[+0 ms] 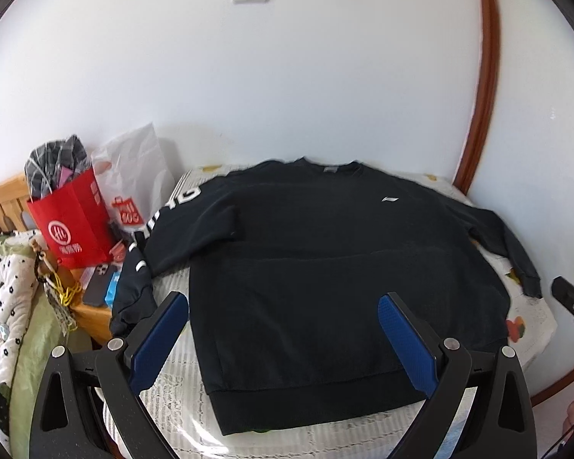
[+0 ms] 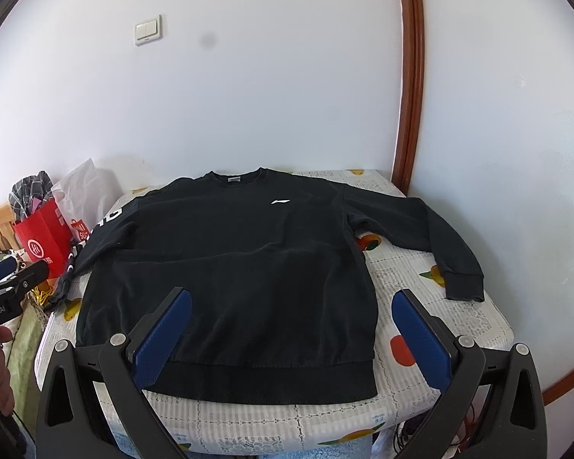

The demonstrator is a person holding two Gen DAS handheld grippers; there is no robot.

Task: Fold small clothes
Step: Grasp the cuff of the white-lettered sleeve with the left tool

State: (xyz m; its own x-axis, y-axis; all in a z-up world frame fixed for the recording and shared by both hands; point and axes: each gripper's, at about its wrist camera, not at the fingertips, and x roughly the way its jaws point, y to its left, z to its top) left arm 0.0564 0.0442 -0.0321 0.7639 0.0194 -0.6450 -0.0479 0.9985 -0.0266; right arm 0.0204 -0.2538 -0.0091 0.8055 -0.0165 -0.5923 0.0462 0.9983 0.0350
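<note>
desk (image 2: 459, 329), fruit-print cover: carries my black sweatshirt (image 2: 248, 267) flat, face up, collar toward the wall, hem nearest me, sleeves spread. red paper bag (image 1: 72, 225) and white plastic bag (image 1: 134, 176) stand left of it. left claw (image 1: 283, 340) wide, holding nothing; right claw (image 2: 292, 338) likewise wide, above the hem.

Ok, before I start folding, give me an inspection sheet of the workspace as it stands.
Surface: small table under a fruit-print white cloth.
Job's things: black long-sleeved sweatshirt lying flat, front up, unfolded; one sleeve hangs off the table's edge.
Clutter: red paper bag, white plastic bag, dark phone on a wooden stand beside the table.
Grippers: left tool open, right tool open, both empty, above the hem.
Cables: dark cords below the table's near edge.
Surroundings: white wall, light switch, brown wooden door frame.
</note>
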